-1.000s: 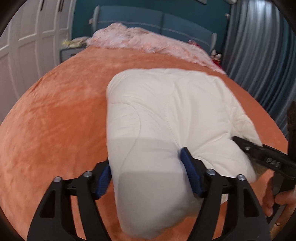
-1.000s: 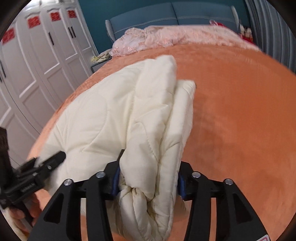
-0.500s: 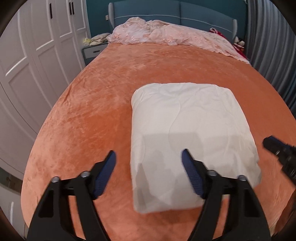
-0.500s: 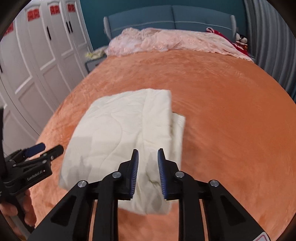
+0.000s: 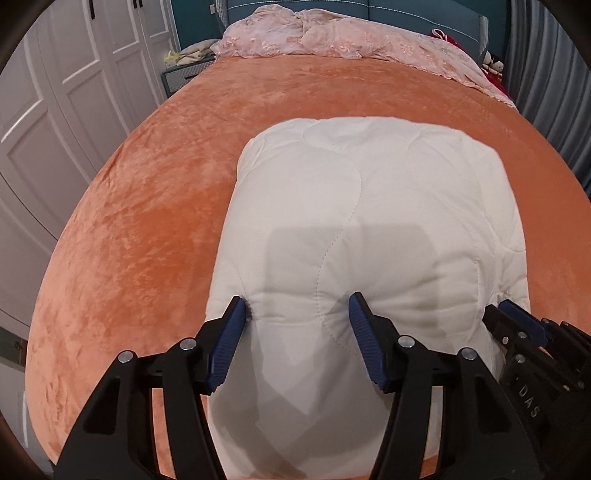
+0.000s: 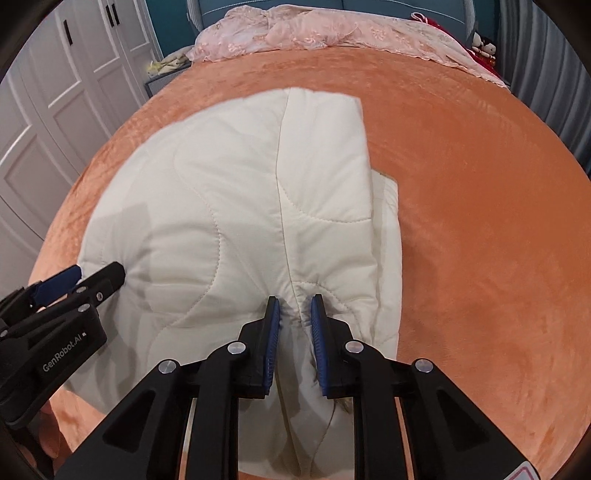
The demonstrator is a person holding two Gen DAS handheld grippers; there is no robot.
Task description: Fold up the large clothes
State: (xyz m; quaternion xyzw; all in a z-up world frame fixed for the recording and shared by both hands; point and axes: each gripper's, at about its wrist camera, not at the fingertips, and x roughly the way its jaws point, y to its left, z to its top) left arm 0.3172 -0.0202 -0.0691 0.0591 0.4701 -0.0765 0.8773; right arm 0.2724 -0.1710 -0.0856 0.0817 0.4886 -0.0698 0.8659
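A: What's under everything?

B: A wide bed covered in orange plush fabric (image 5: pixel 147 206), with a crumpled pink lace cover (image 5: pixel 332 33) bunched at its far end, white panelled wardrobe doors (image 5: pixel 55 122) off to the left and a grey curtain (image 6: pixel 554 74) on the right.

A: And the thing being folded?

B: A cream quilted padded garment, already folded into a thick block (image 5: pixel 369 206), lies on the near half of the bed, towards the middle. Its near edge bulges between both tools.

A: How do the claws stand?

B: The left claw (image 5: pixel 295 332) is closing, its blue ribbed pads (image 5: pixel 364 332) dimpling a thick wad of the block's near left corner. The right claw (image 6: pixel 294 325) is clamped tight on a narrow pinch of the near right edge, beside the stepped layers (image 6: pixel 388 221) on that side.

A: How would you do this step well?

B: I'd judge it to be a grab for another fold or a lift of the block. The left claw wants all layers inside its pads before any pull, or the bottom ones will slide out. Both hands should rise together and level. The right pinch looks shallow, so a slow, even pull seems safer than a jerk.
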